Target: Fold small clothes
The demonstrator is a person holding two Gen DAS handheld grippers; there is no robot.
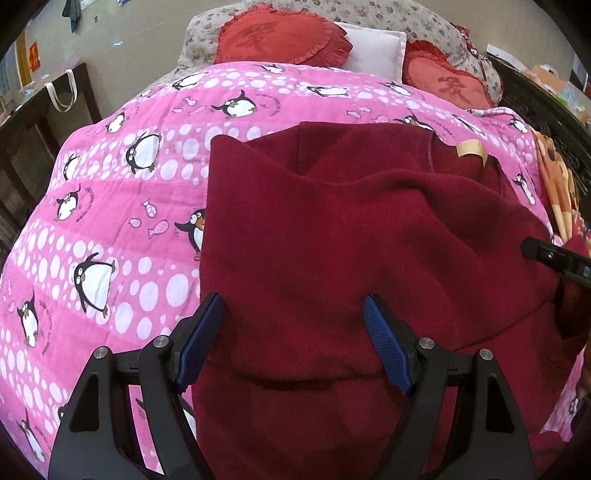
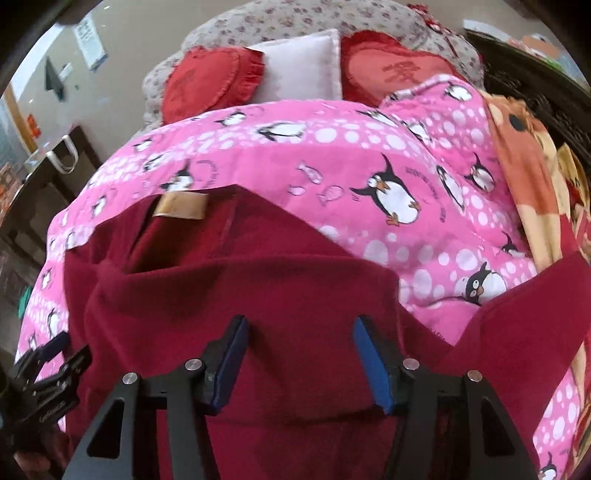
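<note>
Garment (image 1: 332, 229) on quilt (image 1: 110, 184), pillows (image 1: 280, 37) behind

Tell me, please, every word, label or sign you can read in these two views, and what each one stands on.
Left heart cushion: one large stitched Chinese character, too faint to read.
Right heart cushion: one Chinese character, blurred.
Pink penguin quilt: small curved lettering beside the penguins, too small to read.
Tan neck label on the dark red garment: no legible text.
Wall paper: blurred.
</note>
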